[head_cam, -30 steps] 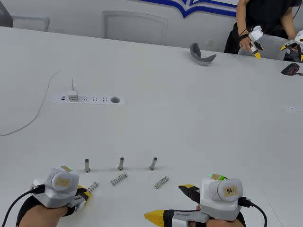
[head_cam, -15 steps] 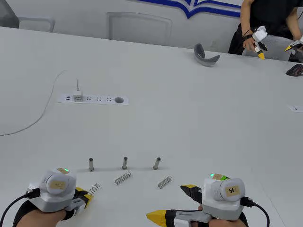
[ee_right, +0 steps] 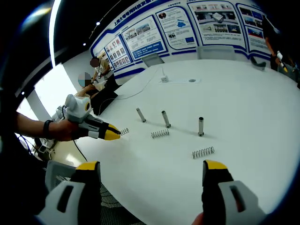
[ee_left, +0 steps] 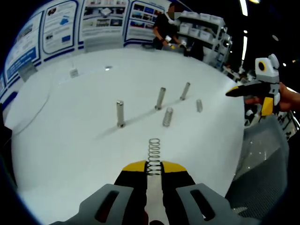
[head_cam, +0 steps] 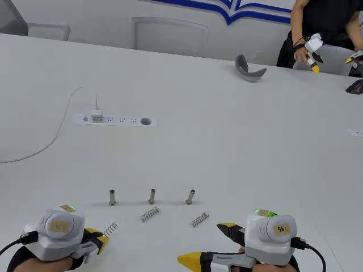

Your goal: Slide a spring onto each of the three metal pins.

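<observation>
Three short metal pins [head_cam: 112,197] [head_cam: 152,196] [head_cam: 190,196] stand upright in a row on the white table. My left gripper [head_cam: 99,238] [ee_left: 147,166] is shut on the near end of a small spring [head_cam: 110,229] [ee_left: 153,150], just in front of the left pin [ee_left: 120,112]. Two more springs [head_cam: 150,214] [head_cam: 199,219] lie flat before the middle and right pins. Right of them my right gripper [head_cam: 207,245] [ee_right: 150,166] is held wide open with nothing in it. The right gripper view has the left gripper [ee_right: 110,132] holding its spring [ee_right: 124,131].
A white power strip [head_cam: 113,120] with a plugged-in cable lies farther back on the left. A grey curved object [head_cam: 249,68] rests at the far side. A person with grippers [head_cam: 312,48] works at the far right corner. The table edge is just below my hands.
The head camera has tilted, shifting the whole picture. The left gripper with its spring has drawn slightly back from the left pin. The right gripper stays open in place.
</observation>
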### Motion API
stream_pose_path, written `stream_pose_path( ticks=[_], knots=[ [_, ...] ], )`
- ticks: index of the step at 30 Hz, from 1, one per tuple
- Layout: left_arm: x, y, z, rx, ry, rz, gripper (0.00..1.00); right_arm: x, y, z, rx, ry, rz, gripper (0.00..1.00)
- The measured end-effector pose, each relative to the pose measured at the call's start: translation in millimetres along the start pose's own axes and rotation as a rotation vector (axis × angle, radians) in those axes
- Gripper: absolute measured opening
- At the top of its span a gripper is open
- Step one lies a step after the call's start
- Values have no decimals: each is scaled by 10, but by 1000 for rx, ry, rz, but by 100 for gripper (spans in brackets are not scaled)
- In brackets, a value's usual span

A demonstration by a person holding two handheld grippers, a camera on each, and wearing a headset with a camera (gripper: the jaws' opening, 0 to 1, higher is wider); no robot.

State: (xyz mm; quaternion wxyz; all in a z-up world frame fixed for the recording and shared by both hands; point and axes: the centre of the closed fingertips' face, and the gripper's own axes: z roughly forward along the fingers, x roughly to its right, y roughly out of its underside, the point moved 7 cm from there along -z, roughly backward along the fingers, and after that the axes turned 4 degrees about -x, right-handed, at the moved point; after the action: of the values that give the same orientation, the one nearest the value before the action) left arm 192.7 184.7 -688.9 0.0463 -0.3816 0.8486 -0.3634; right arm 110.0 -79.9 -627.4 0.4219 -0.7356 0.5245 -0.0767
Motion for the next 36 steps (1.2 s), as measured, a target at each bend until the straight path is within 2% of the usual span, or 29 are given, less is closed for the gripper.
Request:
stream_pose_path(
  ticks=[8,14,23,26,36],
  knots=[
    [35,-19,-94,9,5,13,10,-25,-5,22,2,-16,1,90],
    [131,-116,-188,27,22,48,10,-35,-24,15,16,-29,11,89],
    [249,-234,-239,49,51,87,10,-87,-41,26,31,-60,16,84],
    [297,-250,-240,52,61,101,10,-96,-44,33,31,-66,16,83],
    [569,-305,-245,51,112,176,10,-138,-53,59,36,-92,21,80]
  ],
)
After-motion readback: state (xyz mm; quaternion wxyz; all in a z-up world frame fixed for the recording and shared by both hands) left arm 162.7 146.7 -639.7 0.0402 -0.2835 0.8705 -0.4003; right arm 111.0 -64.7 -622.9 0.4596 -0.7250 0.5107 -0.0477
